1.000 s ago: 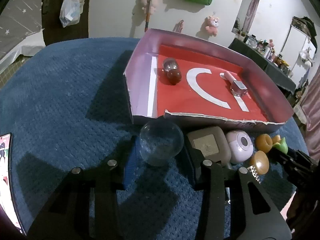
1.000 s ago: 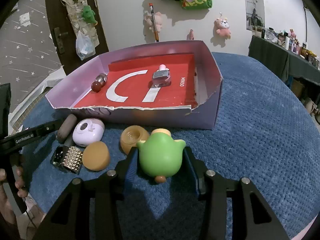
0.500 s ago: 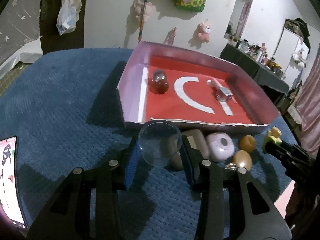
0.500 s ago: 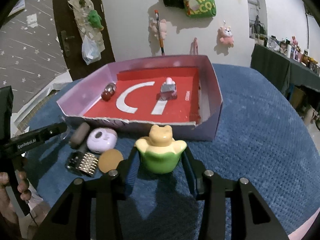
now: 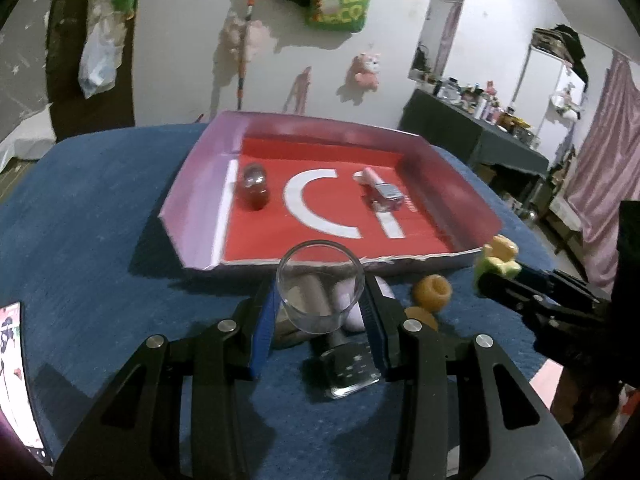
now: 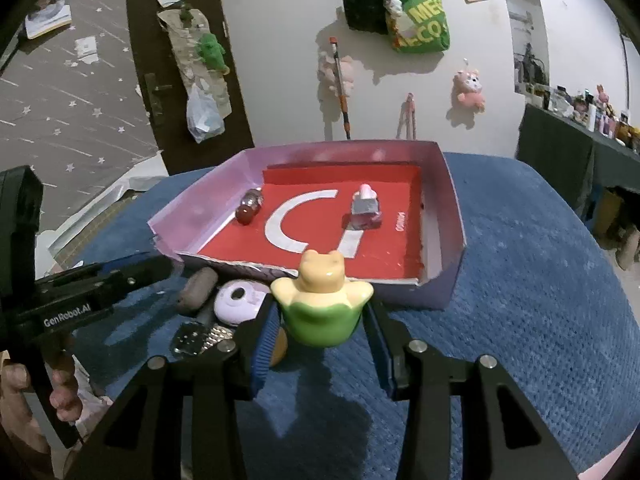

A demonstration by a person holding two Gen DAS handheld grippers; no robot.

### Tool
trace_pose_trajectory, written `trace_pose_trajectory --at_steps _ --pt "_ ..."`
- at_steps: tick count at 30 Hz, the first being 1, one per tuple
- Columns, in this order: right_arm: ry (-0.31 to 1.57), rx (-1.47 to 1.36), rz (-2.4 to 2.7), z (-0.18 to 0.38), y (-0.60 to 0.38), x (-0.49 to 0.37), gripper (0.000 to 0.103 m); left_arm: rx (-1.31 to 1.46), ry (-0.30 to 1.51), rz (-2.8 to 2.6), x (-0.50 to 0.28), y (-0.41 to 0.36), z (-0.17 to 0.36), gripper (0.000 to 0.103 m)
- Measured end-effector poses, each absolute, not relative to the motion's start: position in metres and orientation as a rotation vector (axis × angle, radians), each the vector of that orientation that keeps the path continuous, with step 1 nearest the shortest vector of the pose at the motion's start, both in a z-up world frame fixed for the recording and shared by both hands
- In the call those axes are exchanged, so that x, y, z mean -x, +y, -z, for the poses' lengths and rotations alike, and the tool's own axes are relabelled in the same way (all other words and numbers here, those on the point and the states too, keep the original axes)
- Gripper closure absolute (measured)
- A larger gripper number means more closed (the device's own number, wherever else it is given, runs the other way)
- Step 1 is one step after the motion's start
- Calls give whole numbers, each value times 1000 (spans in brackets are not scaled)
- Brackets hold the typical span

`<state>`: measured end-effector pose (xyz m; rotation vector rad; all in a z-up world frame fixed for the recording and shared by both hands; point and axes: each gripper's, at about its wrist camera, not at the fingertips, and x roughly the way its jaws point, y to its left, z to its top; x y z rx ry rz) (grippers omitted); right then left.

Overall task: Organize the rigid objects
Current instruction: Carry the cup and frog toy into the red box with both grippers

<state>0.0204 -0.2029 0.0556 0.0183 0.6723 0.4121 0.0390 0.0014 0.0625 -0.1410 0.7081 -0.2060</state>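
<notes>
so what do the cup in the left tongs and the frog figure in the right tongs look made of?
Cup: clear glass or hard plastic; the things behind show through its wall.
Frog figure: probably glazed ceramic or glossy plastic; smooth green and cream surface with soft highlights.

left wrist: looks down along fingers, near tray (image 5: 192,216); right wrist: same, from right; shared: tray

Glass (image 5: 321,286) hides grey obj behind; phone (image 5: 16,376) cut off.
</notes>
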Motion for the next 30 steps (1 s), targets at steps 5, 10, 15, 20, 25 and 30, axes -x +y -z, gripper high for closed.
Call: trace_pose_trajectory --at_steps 5,10,15,20,25,30 --pt "667 -9 -431 -58 -198 -24 57 120 704 235 -44 -11 -67 65" --pt "676 -14 -441 -57 -198 -28 57 121 713 250 -53 -15 -67 65" --pt "672 -20 -445 -60 -201 -35 57 127 713 249 -62 -16 -69 65" --pt "672 -27 -453 -64 -201 -46 57 132 707 246 -73 -14 -71 65" --pt "671 -21 -457 -67 -199 -60 57 128 699 239 -87 -13 -75 65" --pt "690 -20 -454 -67 -197 -77 57 117 692 230 -102 -13 -79 65"
